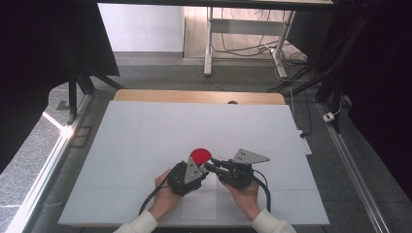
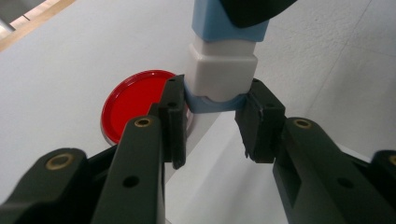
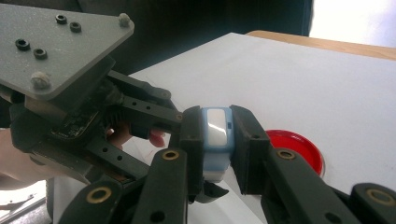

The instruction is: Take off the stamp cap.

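A small light-blue and white block [image 2: 222,70] is held off the table between both grippers. My left gripper [image 2: 215,100] is shut on its rounded blue end, a pad pressing on each side. My right gripper [image 3: 217,128] is shut on the other end of the block [image 3: 215,135]. In the high view the left gripper [image 1: 203,170] and the right gripper [image 1: 218,166] meet tip to tip near the front middle of the table. A flat red round lid [image 1: 200,155] lies on the table just behind them, apart from the block.
The white board [image 1: 145,136] covers the table, with a wooden edge [image 1: 194,96] at the back. The person's hands and white sleeves come in at the front edge. Cables trail from both grippers. Dark frames and a desk stand beyond the table.
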### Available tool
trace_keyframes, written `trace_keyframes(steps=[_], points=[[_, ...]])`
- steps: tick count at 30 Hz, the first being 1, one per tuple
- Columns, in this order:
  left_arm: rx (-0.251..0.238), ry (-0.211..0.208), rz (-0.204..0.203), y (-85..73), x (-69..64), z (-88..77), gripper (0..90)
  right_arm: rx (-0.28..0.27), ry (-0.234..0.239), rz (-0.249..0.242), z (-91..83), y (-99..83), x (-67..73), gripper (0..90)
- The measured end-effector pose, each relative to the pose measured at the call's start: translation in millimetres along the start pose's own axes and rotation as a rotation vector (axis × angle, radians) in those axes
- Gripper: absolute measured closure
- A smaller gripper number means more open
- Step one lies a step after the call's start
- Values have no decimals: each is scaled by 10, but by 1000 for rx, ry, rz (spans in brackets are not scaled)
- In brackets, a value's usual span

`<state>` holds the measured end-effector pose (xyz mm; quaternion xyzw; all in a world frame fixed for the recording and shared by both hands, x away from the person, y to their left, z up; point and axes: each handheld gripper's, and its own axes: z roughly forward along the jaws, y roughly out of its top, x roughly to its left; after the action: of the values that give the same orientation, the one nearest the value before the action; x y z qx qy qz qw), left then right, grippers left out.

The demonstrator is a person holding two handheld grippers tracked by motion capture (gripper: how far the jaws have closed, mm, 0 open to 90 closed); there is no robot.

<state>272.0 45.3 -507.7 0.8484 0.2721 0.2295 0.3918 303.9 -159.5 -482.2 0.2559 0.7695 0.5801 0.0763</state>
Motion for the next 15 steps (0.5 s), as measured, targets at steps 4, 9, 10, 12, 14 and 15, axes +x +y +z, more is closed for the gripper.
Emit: trace_keyframes(steps=[4, 9, 10, 12, 14, 15], points=[[3, 2, 10, -3, -7, 5, 644, 4, -2, -2, 1, 1, 3, 749], [19, -4, 26, -7, -3, 14, 645, 16, -1, -3, 11, -3, 2, 750], [20, -7, 26, -8, -1, 16, 646, 18, -1, -5, 13, -4, 4, 749], [28, -2, 43, -9, -3, 16, 646, 22, -1, -5, 16, -6, 2, 750], [30, -2, 46, -10, -3, 17, 646, 24, 0, -5, 19, -8, 1, 750], [30, -3, 46, -11, 0, 16, 646, 25, 0, -5, 20, -8, 1, 750]])
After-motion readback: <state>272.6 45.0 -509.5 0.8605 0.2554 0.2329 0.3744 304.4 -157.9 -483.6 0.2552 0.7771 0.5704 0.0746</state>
